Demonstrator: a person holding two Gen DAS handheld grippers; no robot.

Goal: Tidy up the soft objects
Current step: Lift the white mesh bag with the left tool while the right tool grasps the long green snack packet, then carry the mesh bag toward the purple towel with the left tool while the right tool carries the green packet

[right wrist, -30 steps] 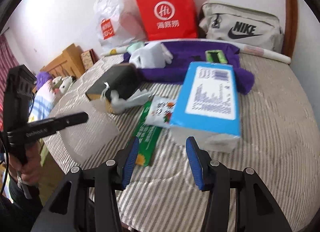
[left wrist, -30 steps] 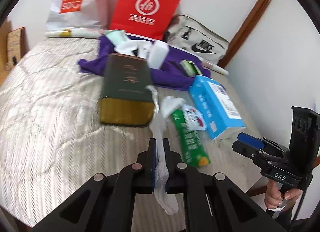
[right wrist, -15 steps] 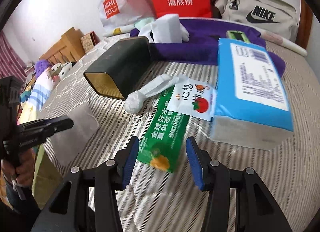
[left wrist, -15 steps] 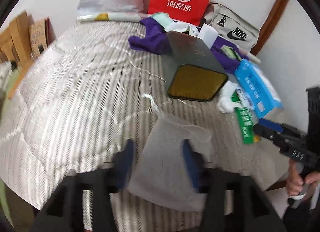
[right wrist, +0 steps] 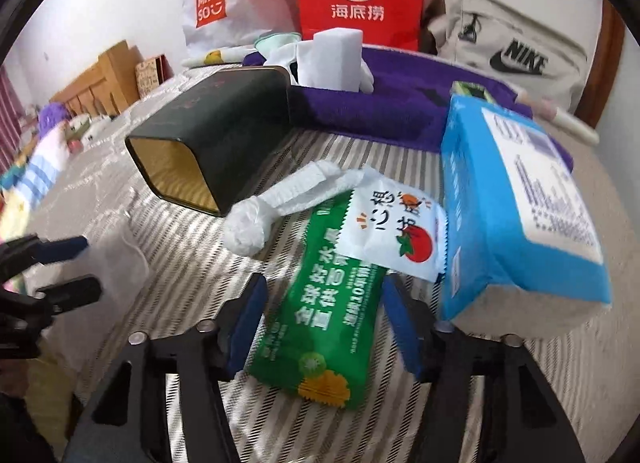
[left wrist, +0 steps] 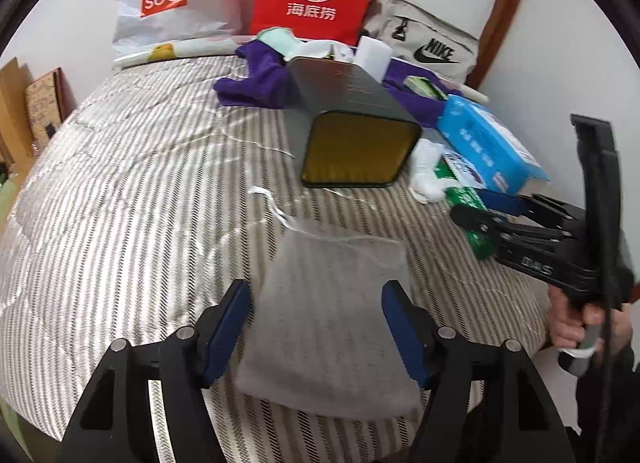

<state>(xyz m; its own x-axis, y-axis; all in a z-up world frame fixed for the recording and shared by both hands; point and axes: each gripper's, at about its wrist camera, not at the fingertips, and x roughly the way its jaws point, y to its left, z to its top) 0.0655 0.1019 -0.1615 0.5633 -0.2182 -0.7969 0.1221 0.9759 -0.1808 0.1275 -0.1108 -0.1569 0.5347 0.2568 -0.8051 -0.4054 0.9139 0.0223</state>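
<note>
A: The left gripper [left wrist: 316, 327] has its jaws opening, and the mesh pouch [left wrist: 332, 323] lies flat on the bed [left wrist: 132, 199] between them, near the front edge; the pads do not press on it

B: So it grips nothing. And the right gripper [right wrist: 324, 327]?

A: It stands about half open and holds nothing; the near end of the green pack [right wrist: 328, 311] lies between its jaws without visible contact

B: How does that pack handle?

A: It looks light, limp and glossy, so probably slippery. A grip across its near end, where the wrapper is flat and nothing lies on it, seems best; the far end sits under the tomato sachet [right wrist: 394, 231], which likely slides off when the pack lifts

B: And the rest?

A: The knotted white bag [right wrist: 256, 227] lies left of the sachet, by the tin [right wrist: 208, 143]; it is soft, and the knot gives a firm bulge to pinch. The blue tissue pack [right wrist: 516, 199] on the right is bulky yet squashy, so a hold across a narrow end suits it. The pouch is thin and floppy; its loose drawstring [left wrist: 276, 211] trails toward the tin and could snag
</note>
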